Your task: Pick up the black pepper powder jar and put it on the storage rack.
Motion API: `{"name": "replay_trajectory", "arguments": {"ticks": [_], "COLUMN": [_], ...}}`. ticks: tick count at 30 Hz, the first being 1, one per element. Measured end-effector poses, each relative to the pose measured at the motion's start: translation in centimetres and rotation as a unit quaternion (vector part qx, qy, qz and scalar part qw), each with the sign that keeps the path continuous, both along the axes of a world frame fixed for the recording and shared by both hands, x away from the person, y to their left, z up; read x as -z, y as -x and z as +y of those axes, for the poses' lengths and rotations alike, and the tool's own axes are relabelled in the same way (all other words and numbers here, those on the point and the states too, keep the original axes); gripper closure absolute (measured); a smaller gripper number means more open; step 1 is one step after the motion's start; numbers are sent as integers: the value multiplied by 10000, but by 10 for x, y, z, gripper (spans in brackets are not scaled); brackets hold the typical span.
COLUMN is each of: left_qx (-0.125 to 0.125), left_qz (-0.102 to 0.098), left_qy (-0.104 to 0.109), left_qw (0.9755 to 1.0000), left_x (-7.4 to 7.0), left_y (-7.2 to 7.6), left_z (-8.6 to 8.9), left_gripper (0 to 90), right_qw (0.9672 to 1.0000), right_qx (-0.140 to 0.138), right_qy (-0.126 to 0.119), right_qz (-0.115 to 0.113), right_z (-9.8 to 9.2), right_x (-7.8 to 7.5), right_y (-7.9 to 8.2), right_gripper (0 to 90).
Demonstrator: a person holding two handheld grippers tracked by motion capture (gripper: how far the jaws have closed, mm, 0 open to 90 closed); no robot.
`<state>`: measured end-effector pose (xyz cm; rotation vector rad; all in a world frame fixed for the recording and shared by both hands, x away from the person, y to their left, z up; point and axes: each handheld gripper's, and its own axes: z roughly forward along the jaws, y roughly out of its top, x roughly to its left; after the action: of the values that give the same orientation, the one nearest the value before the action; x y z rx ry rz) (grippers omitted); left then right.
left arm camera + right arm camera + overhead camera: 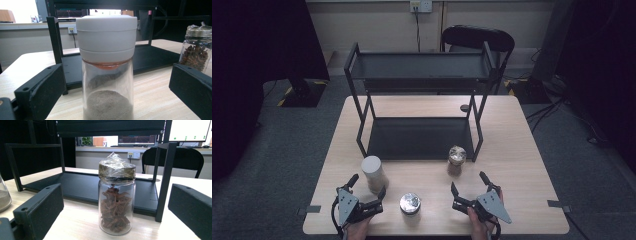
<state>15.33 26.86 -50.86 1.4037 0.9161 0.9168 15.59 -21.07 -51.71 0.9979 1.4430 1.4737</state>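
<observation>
White-lidded jar (pixel 107 75) between open left gripper (pixel 366 189) jaws, untouched.

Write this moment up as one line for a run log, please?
left gripper: open, white-lidded jar between jaws, no grip | right gripper: open, facing star anise jar | metal-lidded jar: untouched | shelf rack: empty

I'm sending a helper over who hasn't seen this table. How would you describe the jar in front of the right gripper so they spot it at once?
Start at the black shelf rack on the wooden table. Just beside the rack's front right leg stands a small clear jar, ahead of the right gripper. Unlike the white-lidded powder jar and the metal-lidded jar, it holds brown star anise and its lid is wrapped in crinkled plastic film.
</observation>
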Motion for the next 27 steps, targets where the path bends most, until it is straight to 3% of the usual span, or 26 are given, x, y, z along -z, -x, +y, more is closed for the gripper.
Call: {"name": "replay_trajectory", "arguments": {"ticks": [13,27], "left_qx": [51,70], "left_qz": [82,97], "left_qy": [53,9], "left_qw": [9999,9999], "left_x": [-4,-17], "left_y": [-2,-1], "left_z": [3,4], "left_gripper": [0,0], "right_qw": [10000,10000], "right_qx": [8,19], "right_qy": [1,1], "right_qz": [-3,-5], "right_z": [0,1], "right_x": [0,0], "right_y": [0,0], "right_gripper": [0,0]}}
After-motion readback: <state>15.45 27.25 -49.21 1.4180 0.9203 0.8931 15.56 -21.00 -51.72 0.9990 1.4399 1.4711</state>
